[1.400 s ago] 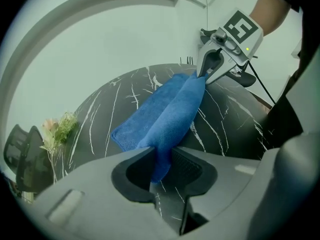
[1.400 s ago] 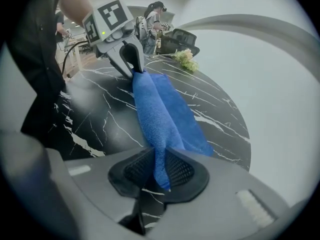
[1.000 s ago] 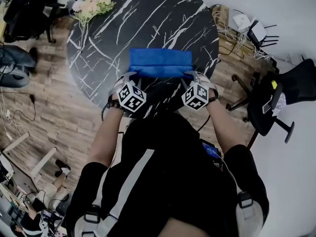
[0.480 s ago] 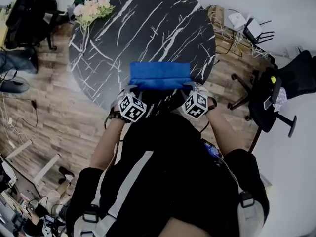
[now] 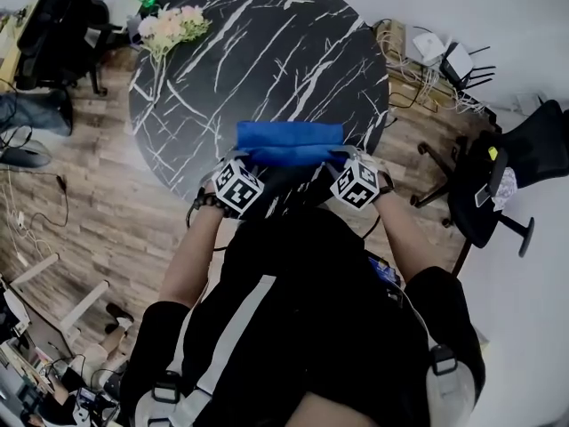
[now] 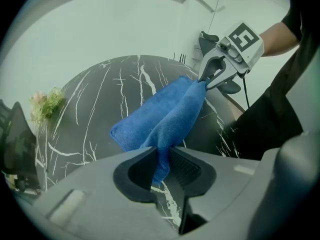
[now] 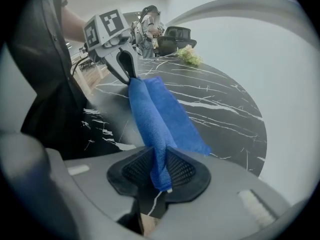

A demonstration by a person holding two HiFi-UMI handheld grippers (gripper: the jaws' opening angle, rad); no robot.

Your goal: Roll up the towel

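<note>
Mia: Where is the blue towel [image 5: 289, 140]?

Tom: It is on the black counter [image 5: 267, 43] with the white lines, at the near edge, close to the person. It runs from left to right.

Mia: Is it flat?

Tom: No. The near side is picked up. The far side looks like it lies on the counter. It looks folded over, with two layers.

Mia: Who holds it?

Tom: The left tongs [image 6: 161, 166] pinch the left near corner. The right tongs [image 7: 161, 171] pinch the right near corner. The cloth sits right between the pads of each one.

Mia: Are the tongs squeezed tight?

Tom: They are clamped on the towel, but both have just been opening a little. The towel is between them, and it hangs stretched from one to the other.

Mia: Which way do the tongs point?

Tom: Down and away from the person, toward the counter.

Mia: What else is there?

Tom: Some flowers [image 5: 173, 25] lie at the far left edge of the counter, well apart from the towel. A black chair [image 5: 498, 176] stands on the right, off the counter. The floor [image 5: 80, 212] on the left is wood.
</note>
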